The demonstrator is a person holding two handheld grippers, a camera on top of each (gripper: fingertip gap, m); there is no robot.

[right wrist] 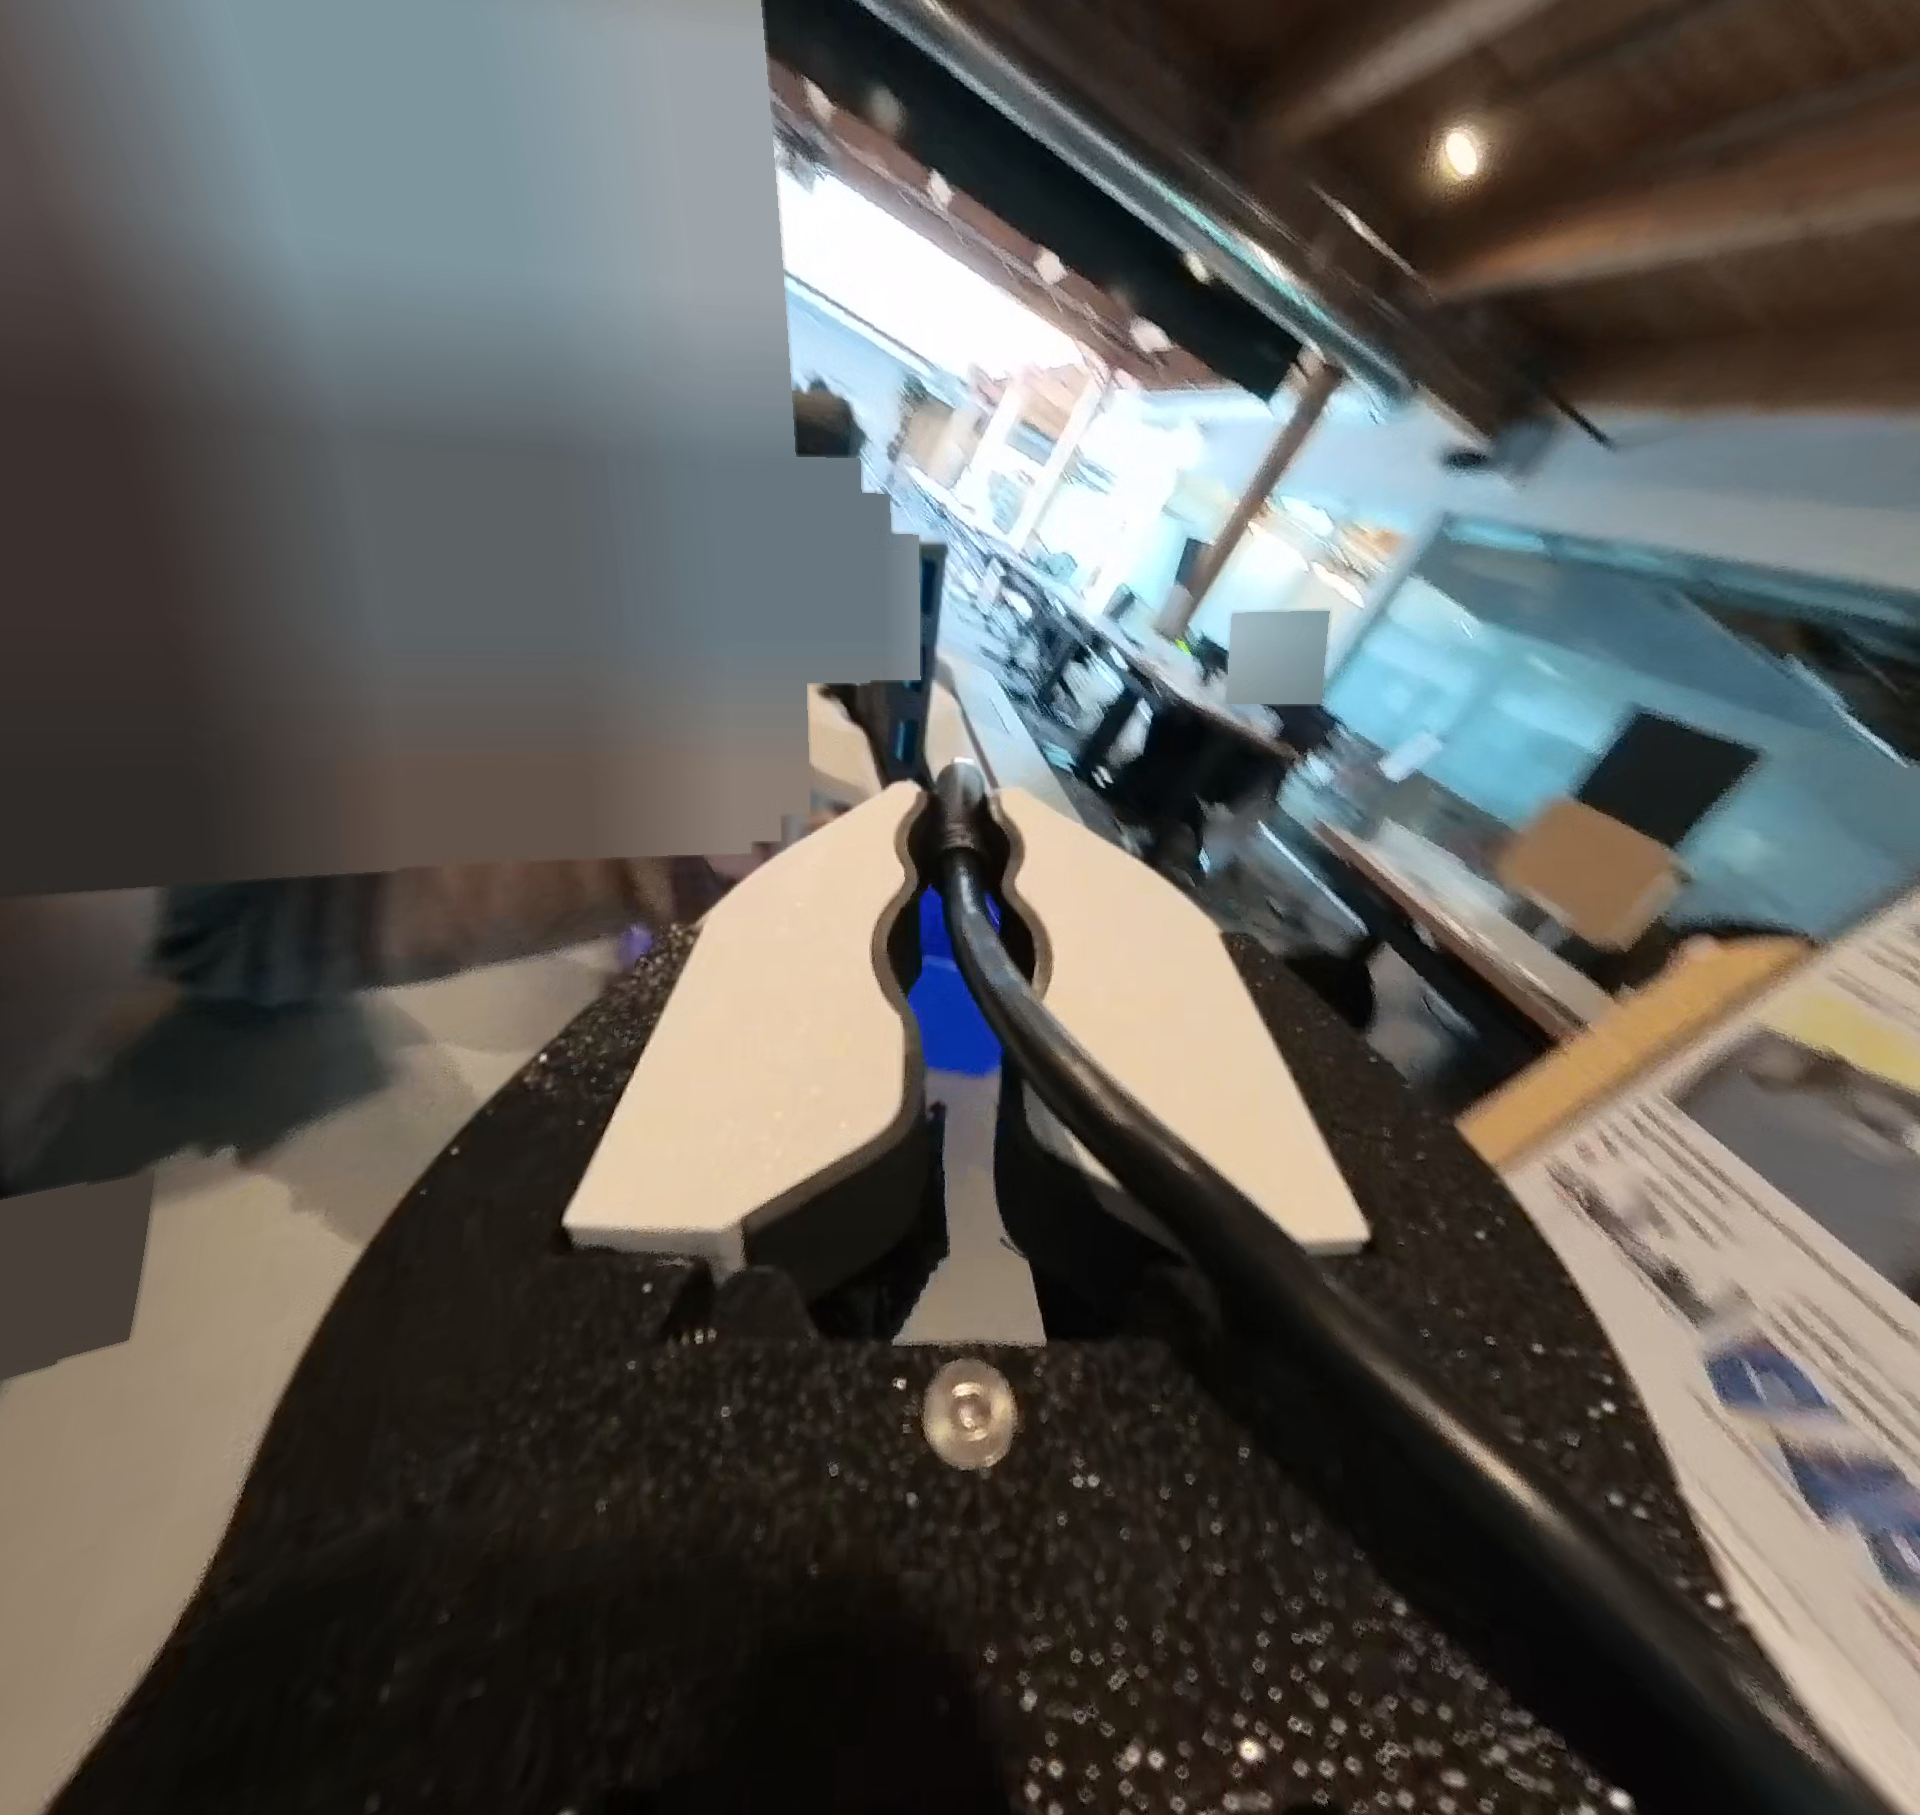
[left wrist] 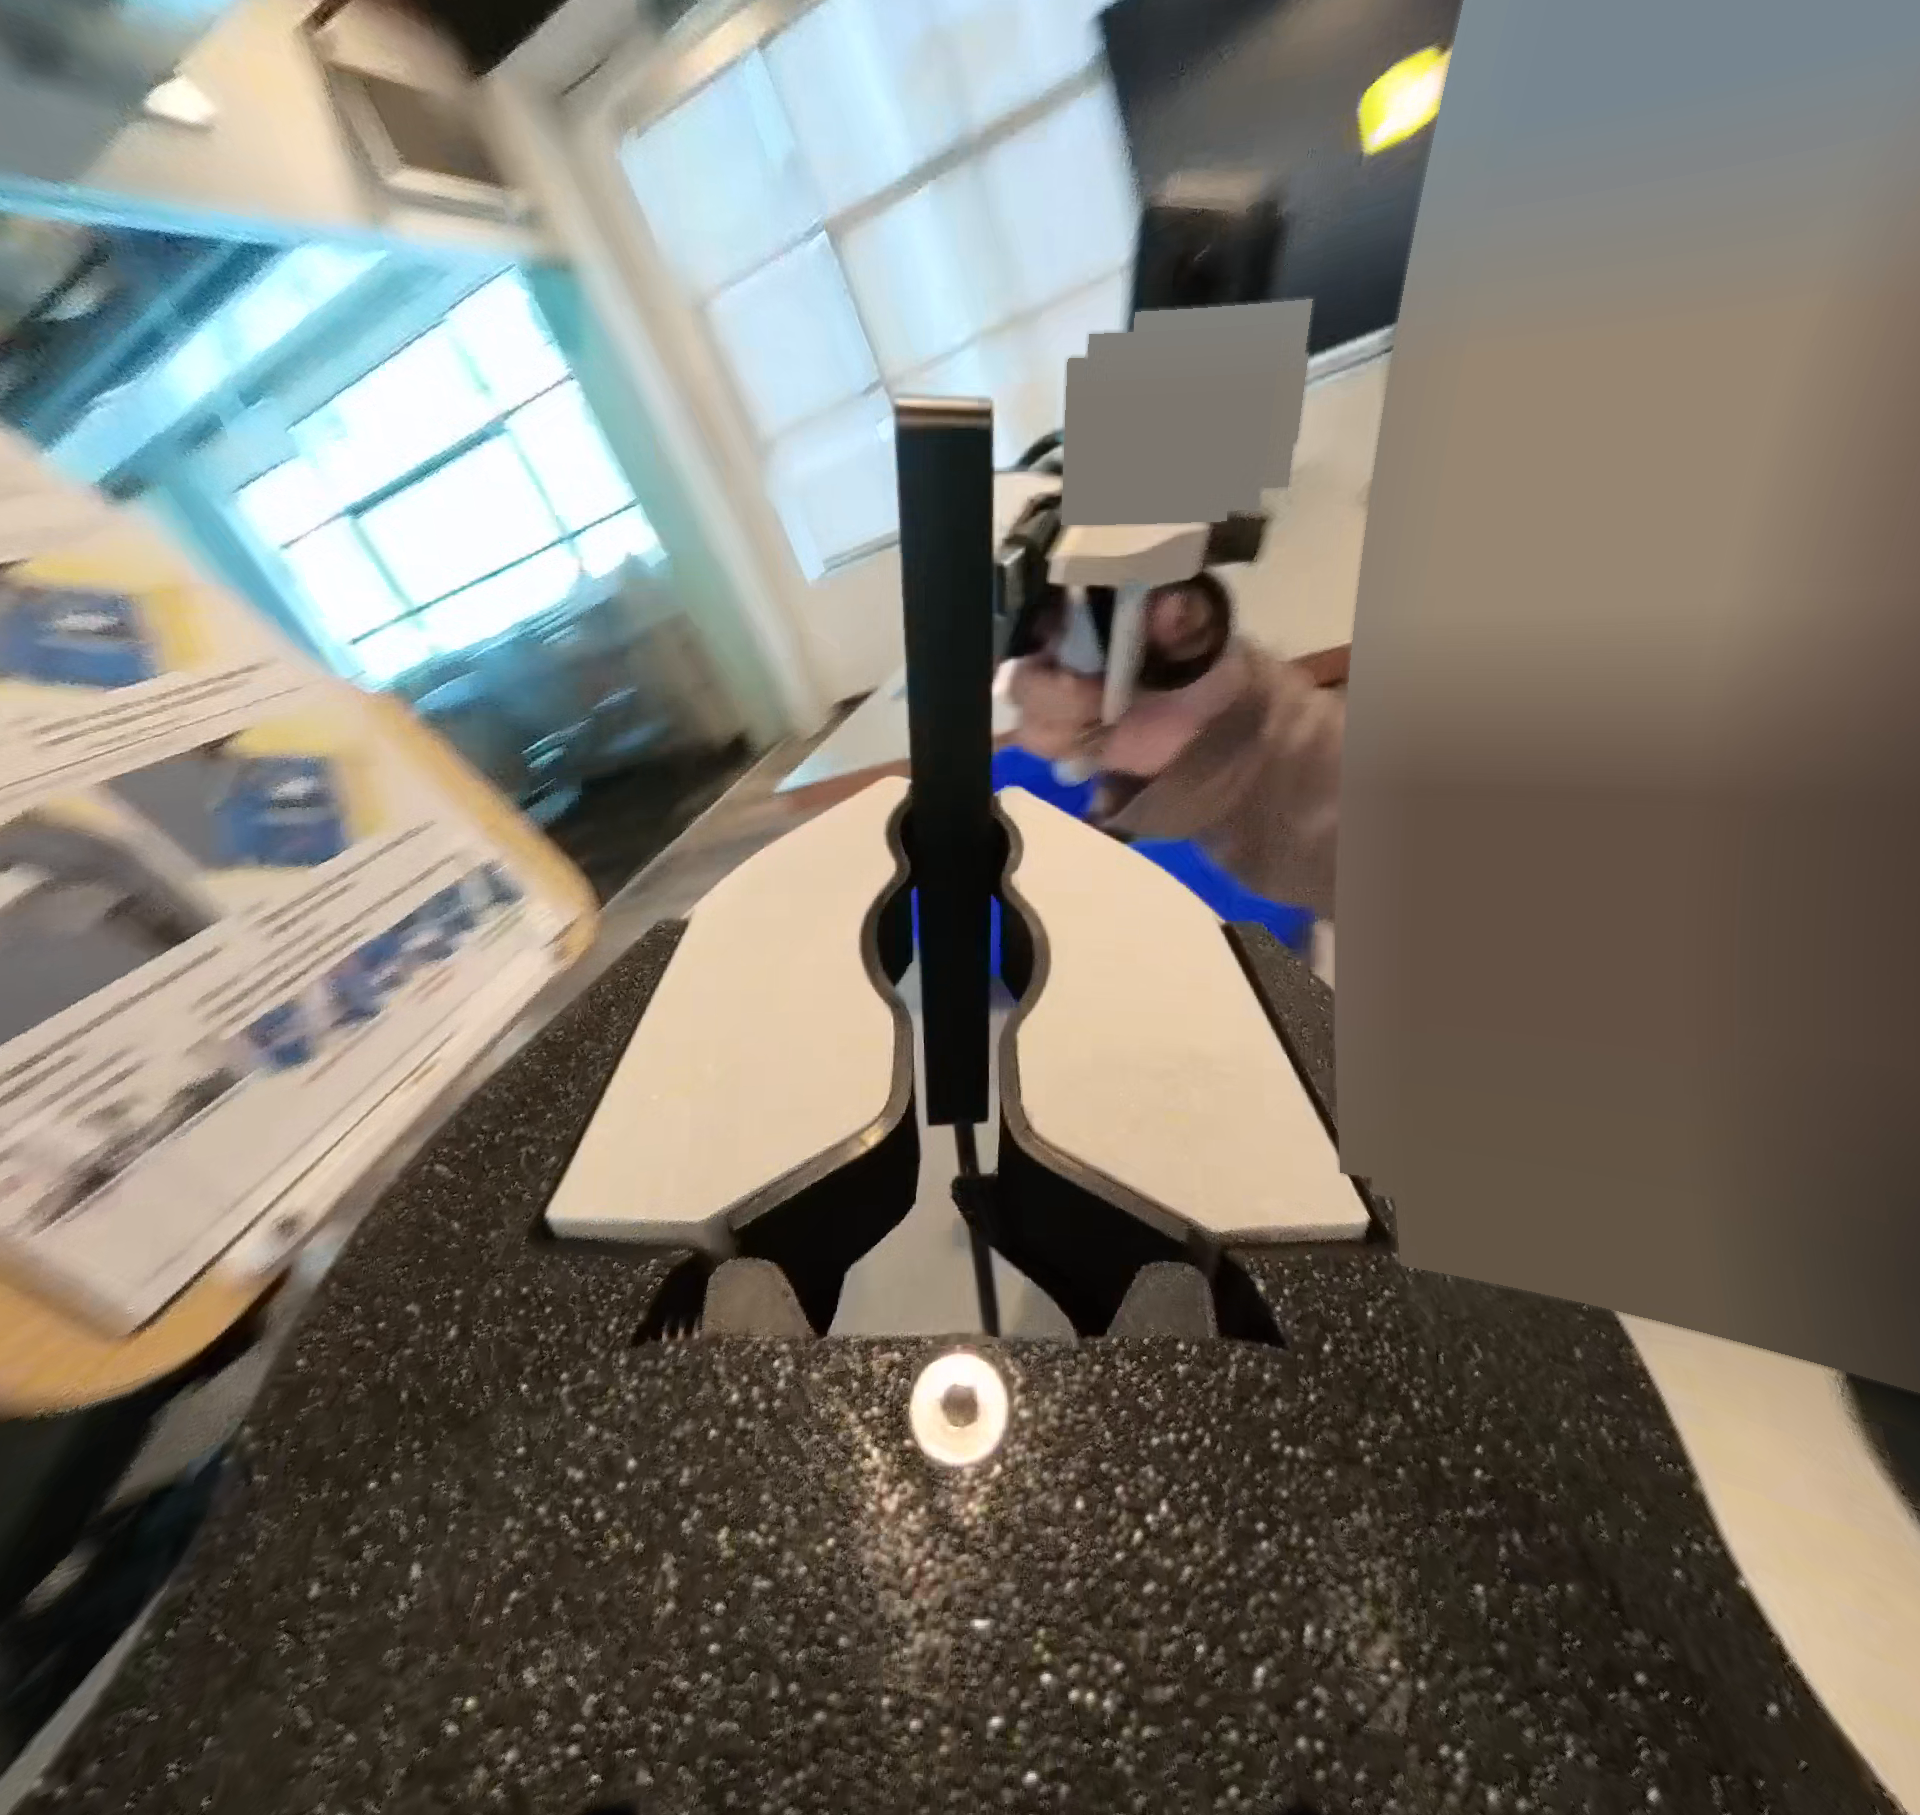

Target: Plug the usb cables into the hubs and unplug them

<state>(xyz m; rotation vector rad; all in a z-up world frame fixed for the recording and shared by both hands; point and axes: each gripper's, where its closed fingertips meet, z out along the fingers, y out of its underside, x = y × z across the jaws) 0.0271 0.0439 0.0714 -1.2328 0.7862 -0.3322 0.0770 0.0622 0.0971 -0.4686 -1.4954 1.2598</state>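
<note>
One hub (left wrist: pixel 945 757), one cable (right wrist: pixel 997 976), each in tongs.

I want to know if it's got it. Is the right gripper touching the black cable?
Touching. The right wrist view shows the right gripper closed on the black cable at its plug end.

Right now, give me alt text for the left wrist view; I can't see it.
The left gripper is shut on a slim black USB hub that juts forward past its white fingers, raised in the air. Behind it, blurred, are windows and a printed poster at left.
</note>
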